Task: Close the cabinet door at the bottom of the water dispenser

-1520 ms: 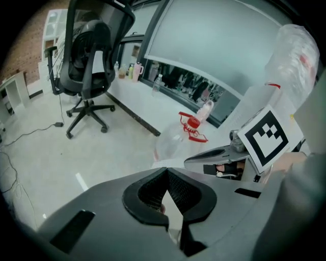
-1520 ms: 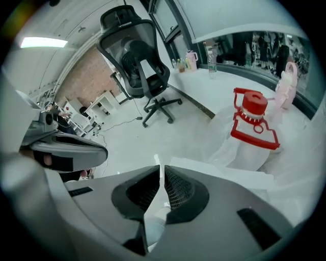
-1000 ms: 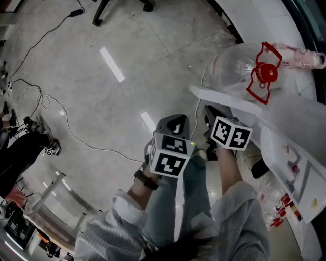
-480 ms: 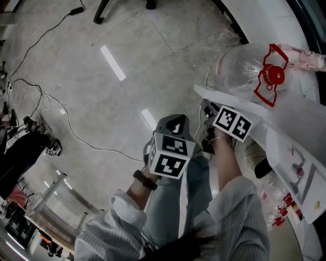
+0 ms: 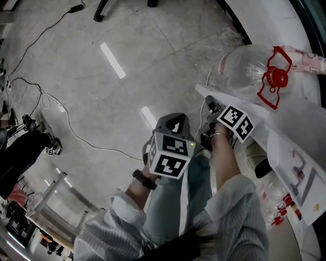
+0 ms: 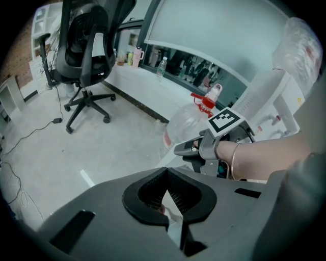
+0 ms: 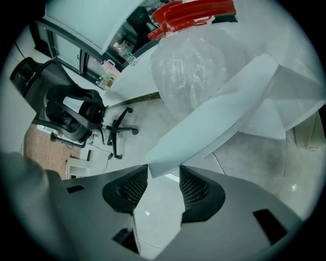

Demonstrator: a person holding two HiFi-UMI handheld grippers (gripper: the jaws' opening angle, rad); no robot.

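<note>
The cabinet door point(image 7: 219, 117) stands open as a white panel, and its near corner reaches in between the tips of the right gripper point(image 7: 163, 171). The jaws are spread on either side of that corner and have just been opening. The pads flank the panel's edge closely, with no firm pinch to be seen.

Just past the door from this gripper lies a clear water bottle point(image 7: 191, 66) with a red handle point(image 7: 193, 12). Whether the bottle touches the panel cannot be told. On the other side of the door, to the gripper's right, is the white water dispenser point(image 5: 300, 158), with grey floor point(image 7: 254, 153) showing between panel and body. Well beyond the bottle, up and to the left of the jaws, stands a black office chair point(image 7: 76, 114).

The left gripper point(image 6: 166, 171) hangs beside the right one, over the person's jeans point(image 5: 178, 204) and apart from the door. Its jaws are pressed together at the tips, and nothing can be made out in them. Loose cables point(image 5: 51, 107) trail over the floor far to its left.
</note>
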